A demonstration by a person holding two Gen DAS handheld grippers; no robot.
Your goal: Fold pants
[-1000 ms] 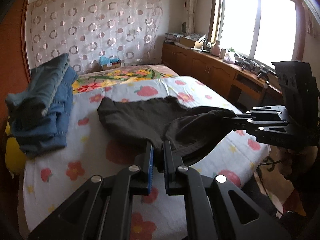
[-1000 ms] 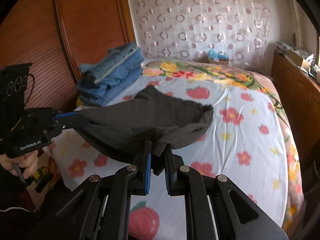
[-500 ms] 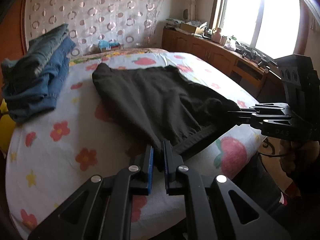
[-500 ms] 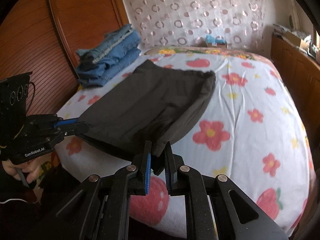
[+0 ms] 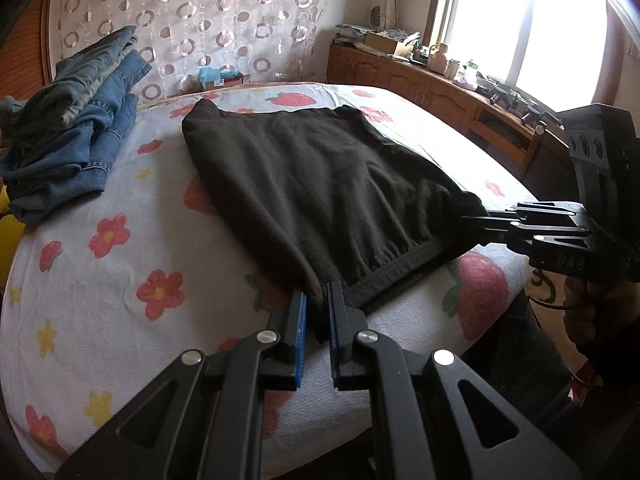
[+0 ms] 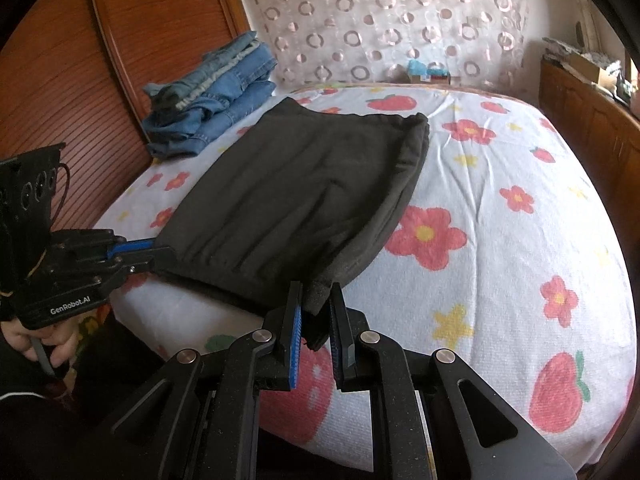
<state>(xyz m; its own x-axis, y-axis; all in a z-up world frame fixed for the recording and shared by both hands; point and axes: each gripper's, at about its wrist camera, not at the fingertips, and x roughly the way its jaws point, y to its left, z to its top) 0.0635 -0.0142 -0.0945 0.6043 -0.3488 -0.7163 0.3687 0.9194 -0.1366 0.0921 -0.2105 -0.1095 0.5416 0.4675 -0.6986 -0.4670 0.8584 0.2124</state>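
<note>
The left claw (image 5: 317, 312) points forward and downward, its blue-padded fingers (image 5: 299, 334) nearly closed and pinching dark cloth. The right claw (image 6: 316, 306) is angled the same way, with its fingers (image 6: 295, 330) clamped on cloth too. A bare hand (image 6: 38, 336) grips the left claw's handle from below.

pants (image 5: 320, 184) corners hidden between gripper pads; items on cabinet top (image 5: 460, 68) too small to identify
</note>
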